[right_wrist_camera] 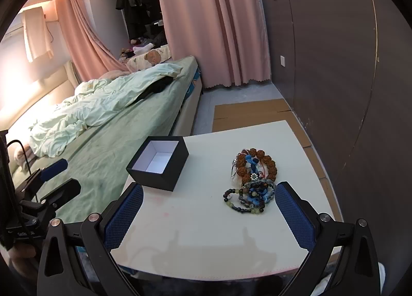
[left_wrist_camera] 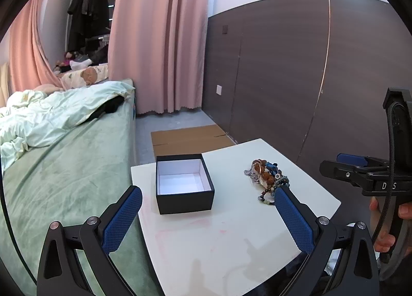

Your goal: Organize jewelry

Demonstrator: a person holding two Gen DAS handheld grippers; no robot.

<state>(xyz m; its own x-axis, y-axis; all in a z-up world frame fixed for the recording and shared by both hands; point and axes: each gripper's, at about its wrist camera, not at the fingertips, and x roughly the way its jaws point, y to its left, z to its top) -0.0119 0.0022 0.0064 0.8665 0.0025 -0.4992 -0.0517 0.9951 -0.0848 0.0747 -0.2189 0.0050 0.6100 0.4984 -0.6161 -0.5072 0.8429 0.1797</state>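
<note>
Blue-padded fingers nearest the lens in both views, spread wide, nothing between them. Right gripper [right_wrist_camera: 209, 200] low over the near edge of the white table [right_wrist_camera: 195, 231]; left gripper [left_wrist_camera: 208, 204] likewise, further toward the bed side. Bead pile [right_wrist_camera: 251, 184] just ahead and right of the right gripper's centre line, its near beads close beside the right finger pad [right_wrist_camera: 293, 216], not touching (long axis of pile running away from the lens). Seen from the left wrist, same pile [left_wrist_camera: 267, 180] off to the right, partly behind the right-hand pad. Judged: right gripper the nearer, better lined-up tool. Box [right_wrist_camera: 158, 158], black, open, white-lined, empty, further back and left of pile, well apart from it.
</note>
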